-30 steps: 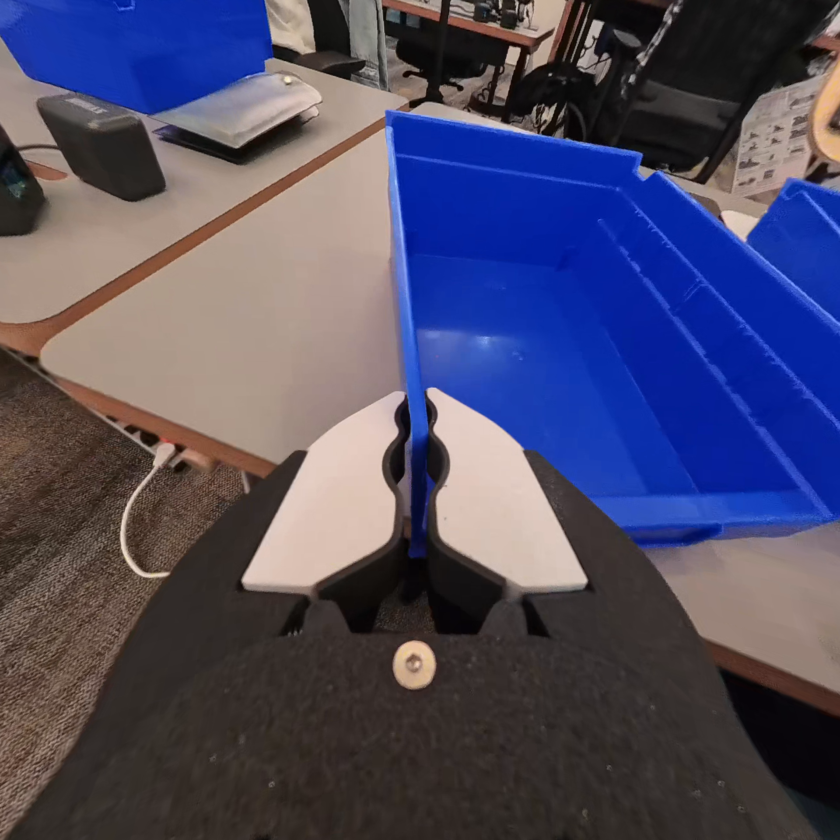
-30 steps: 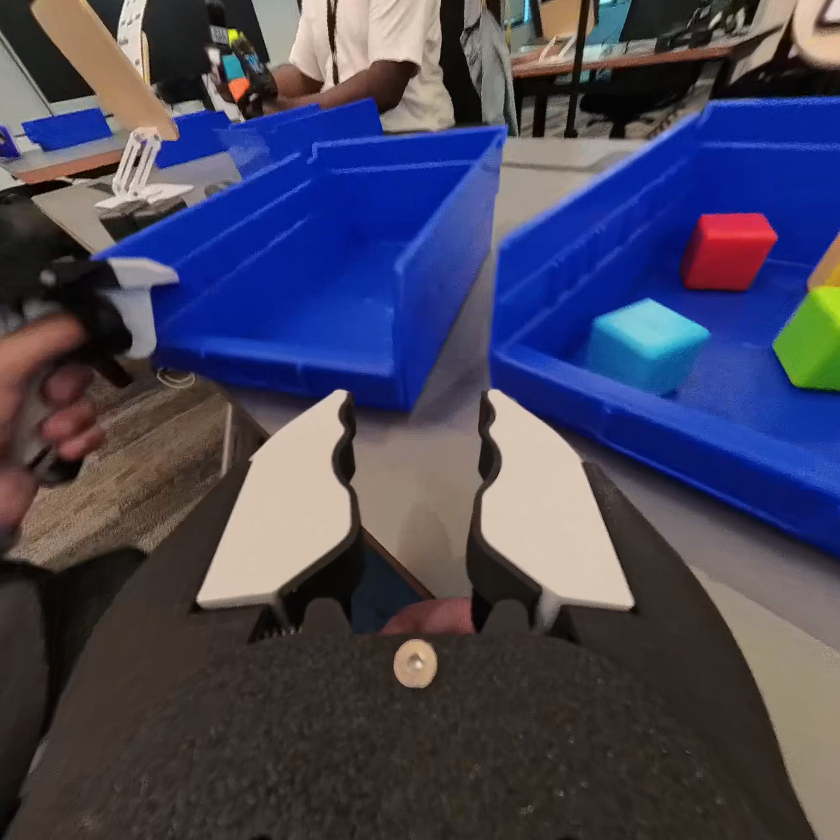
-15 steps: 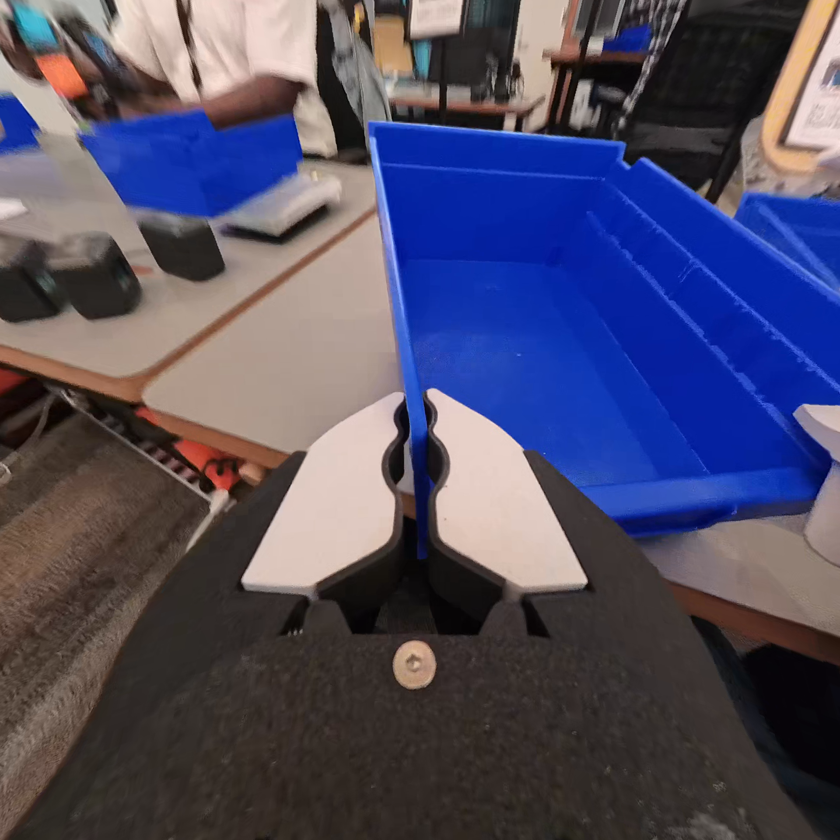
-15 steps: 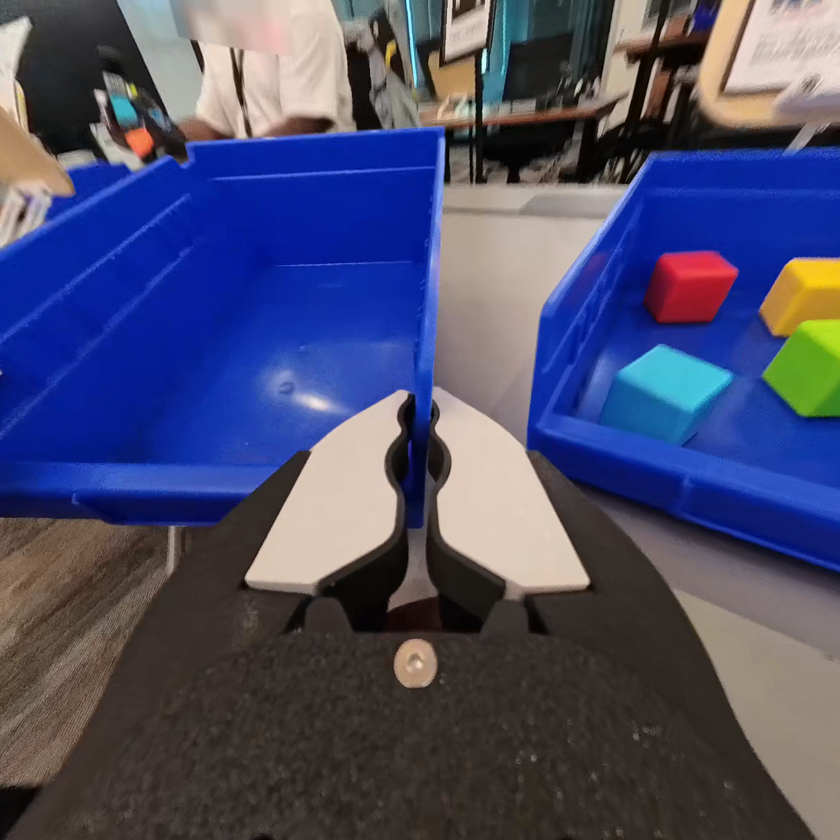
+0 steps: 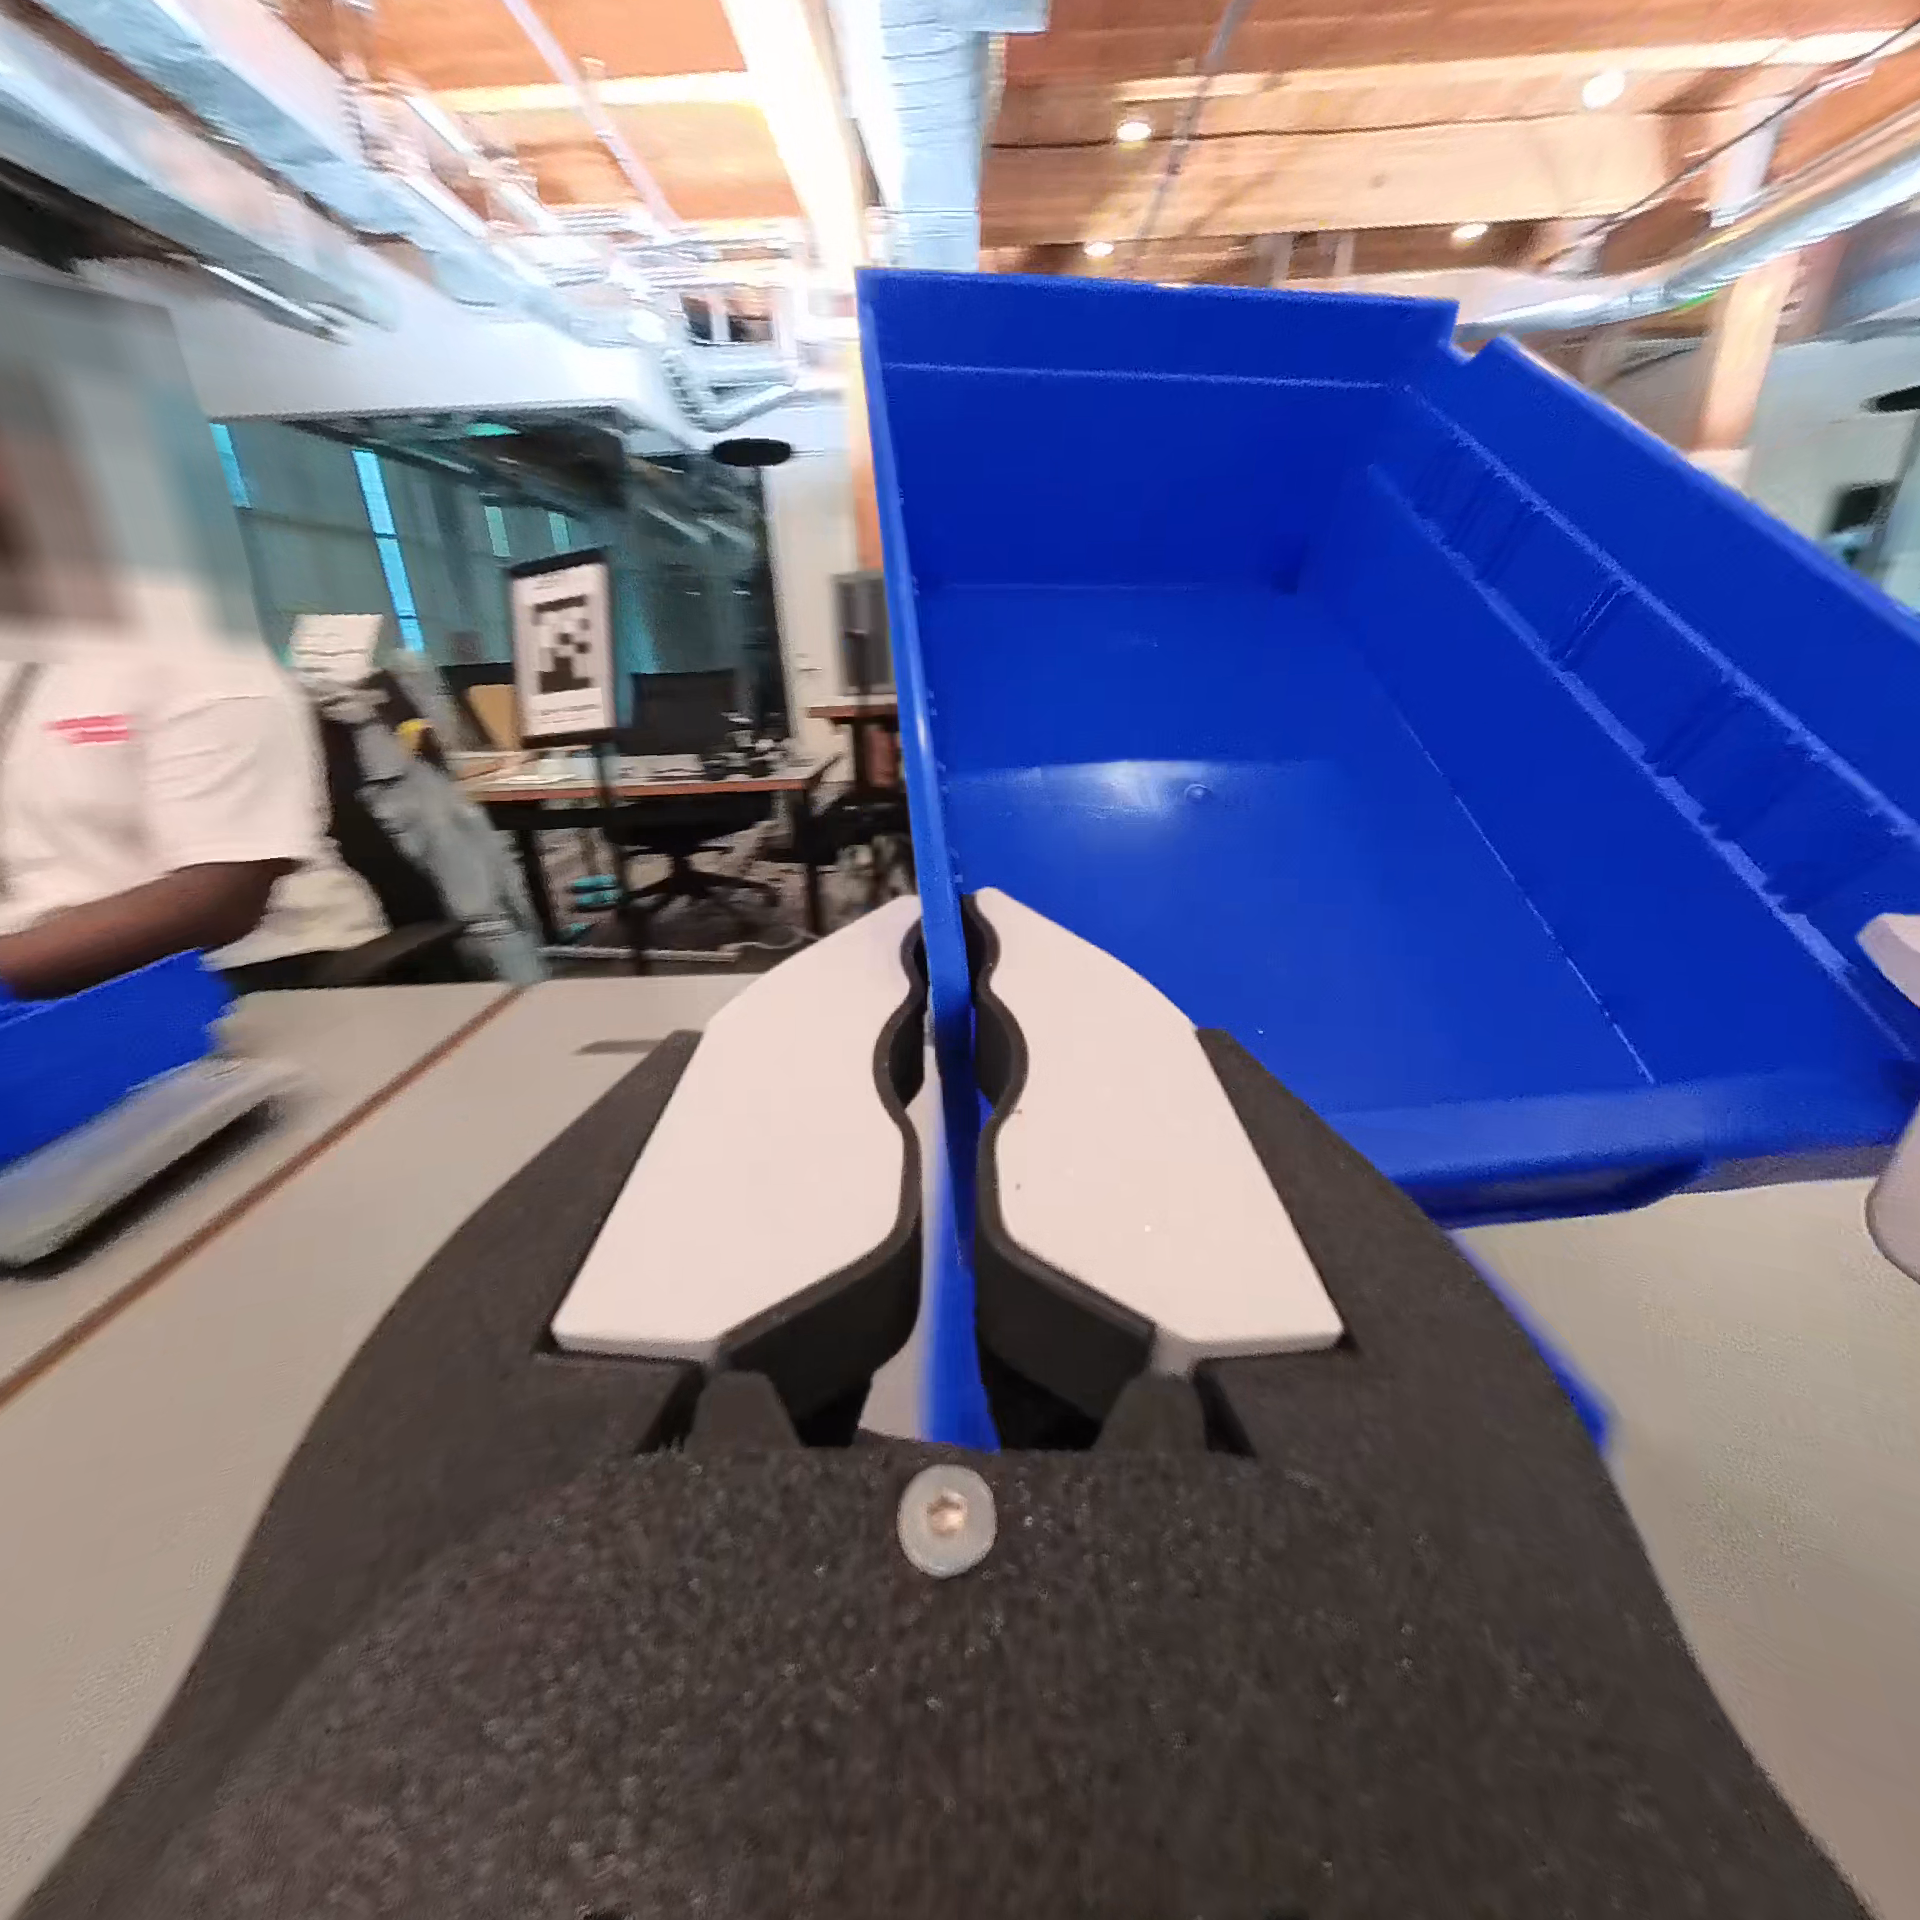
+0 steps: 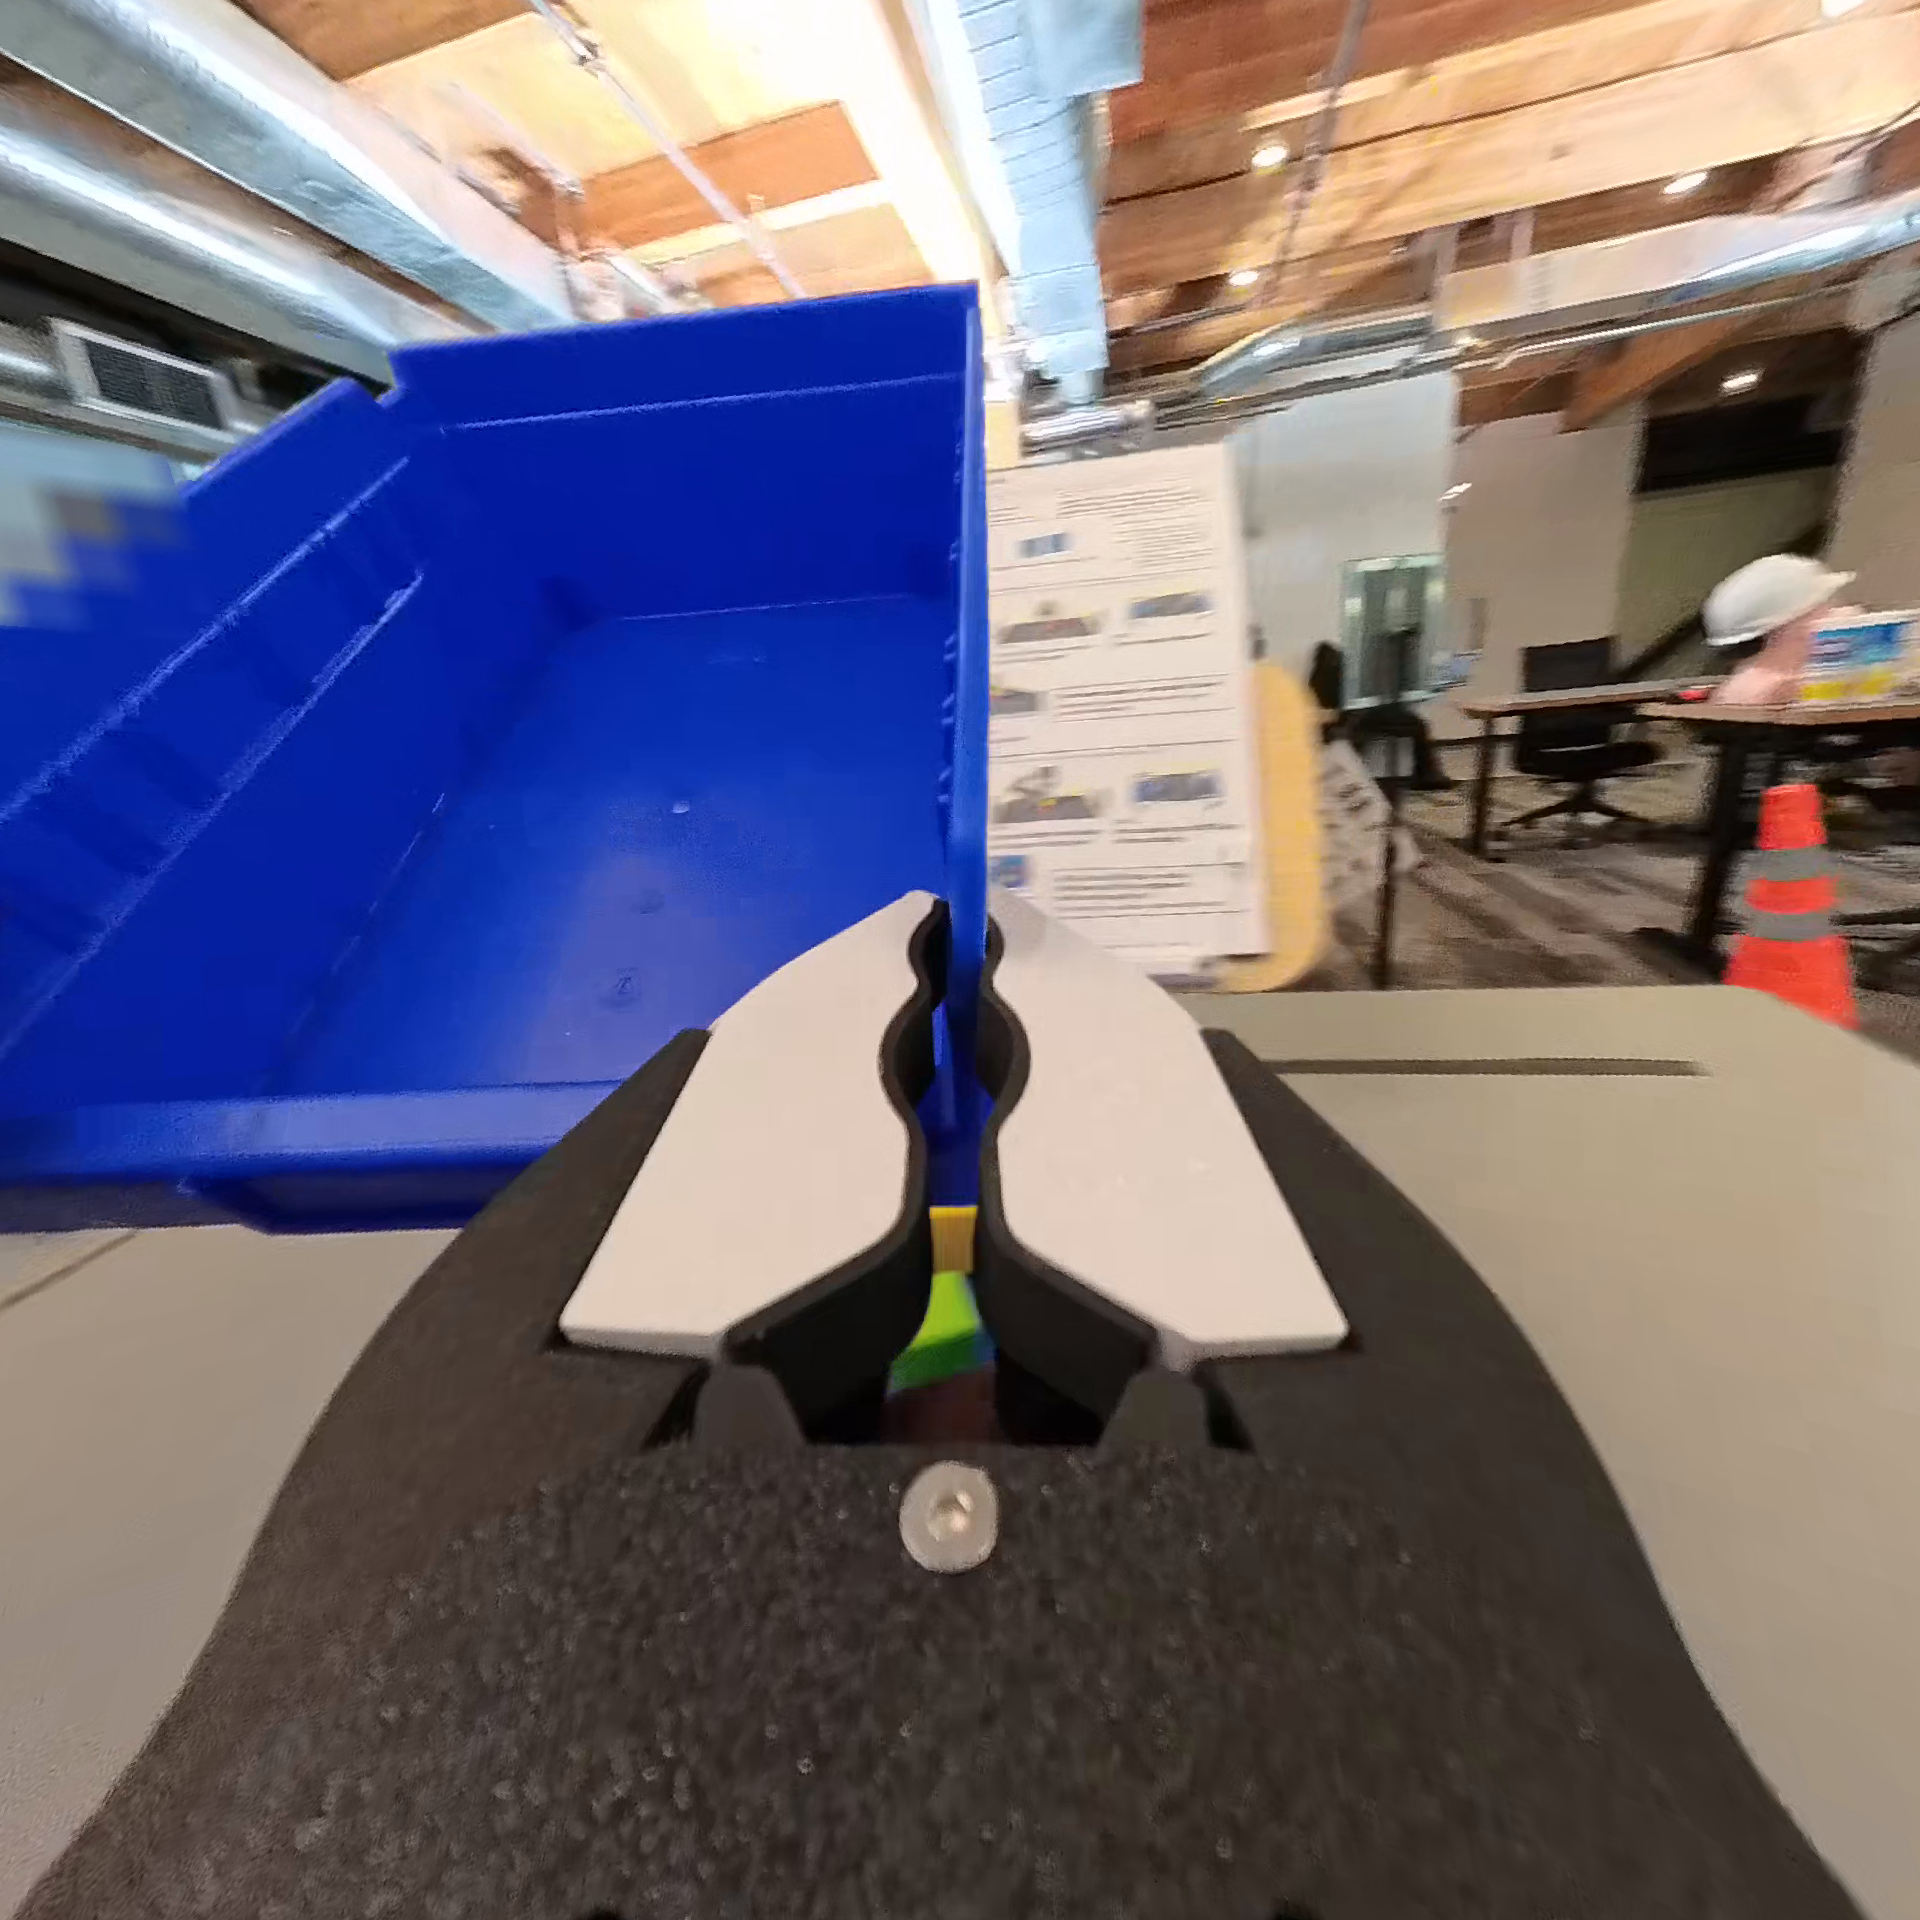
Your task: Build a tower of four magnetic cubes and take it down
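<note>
**Empty blue bin lifted by both side walls, cubes nearly out of sight**

The grey surface (image 5: 260, 1299) runs under everything. Above it the empty blue bin (image 5: 1299, 831) hangs tilted, its far end raised toward the ceiling and its near lip clear of the top. It reads as stiff moulded plastic, light with nothing inside, and smooth enough to slide in a weak pinch; the thin upright side walls are the natural places to take it.

The left claw (image 5: 951, 1039) is closed down on the bin's left wall, the wall running deep between the grey fingers (image 5: 769, 1143). The right claw (image 6: 961, 1039) is likewise clamped on the opposite wall (image 6: 966, 623). Both are pitched upward, looking along the walls toward the far end.

The magnetic cubes are barely visible: through the narrow gap behind the right claw's fingers show slivers of a yellow cube (image 6: 951, 1236) and a green cube (image 6: 945, 1320), below the claw. The others cannot be seen. No tower is started. Cubes of this kind look rigid and light, best gripped across two flat opposite faces.
</note>
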The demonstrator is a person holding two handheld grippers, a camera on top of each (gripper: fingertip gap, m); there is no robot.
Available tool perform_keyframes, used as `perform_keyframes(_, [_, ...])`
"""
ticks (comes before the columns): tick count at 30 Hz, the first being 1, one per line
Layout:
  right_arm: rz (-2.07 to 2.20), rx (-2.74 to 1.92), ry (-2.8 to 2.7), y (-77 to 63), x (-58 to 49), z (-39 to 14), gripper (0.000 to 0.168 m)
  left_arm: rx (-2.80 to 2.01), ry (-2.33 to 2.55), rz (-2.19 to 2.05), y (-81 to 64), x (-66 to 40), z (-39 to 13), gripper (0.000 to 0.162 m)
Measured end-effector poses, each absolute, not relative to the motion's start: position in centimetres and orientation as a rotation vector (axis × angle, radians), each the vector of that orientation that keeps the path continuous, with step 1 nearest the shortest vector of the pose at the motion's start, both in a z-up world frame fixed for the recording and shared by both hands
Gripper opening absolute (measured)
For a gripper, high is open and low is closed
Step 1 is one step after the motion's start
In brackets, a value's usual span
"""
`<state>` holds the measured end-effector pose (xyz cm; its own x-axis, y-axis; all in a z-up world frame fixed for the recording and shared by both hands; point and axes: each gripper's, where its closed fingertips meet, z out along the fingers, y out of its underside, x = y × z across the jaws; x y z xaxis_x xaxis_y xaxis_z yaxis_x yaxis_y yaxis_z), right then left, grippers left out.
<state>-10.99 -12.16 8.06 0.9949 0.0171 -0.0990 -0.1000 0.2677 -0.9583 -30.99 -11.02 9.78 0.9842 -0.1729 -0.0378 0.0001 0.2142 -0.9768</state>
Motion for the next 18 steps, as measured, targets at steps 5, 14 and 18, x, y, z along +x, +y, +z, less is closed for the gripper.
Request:
perform_keyframes(5, [-0.154, -1.327, 0.183, -13.6, 3.4, 8.0, 0.003, -1.391, 0.286, -0.36, -7.6, -15.7, 9.1, 0.003])
perform_keyframes(14, [-0.137, -1.583, 0.381, -14.0, 23.6, -2.8, 0.004, -1.651, 0.45, -0.498, -5.6, 6.1, -1.0, 0.003])
perform_keyframes(18, [-0.146, -1.698, 0.36, -12.6, 26.5, -6.7, 0.003, -1.754, 0.443, -0.468, -4.8, 8.7, -5.7, 0.004])
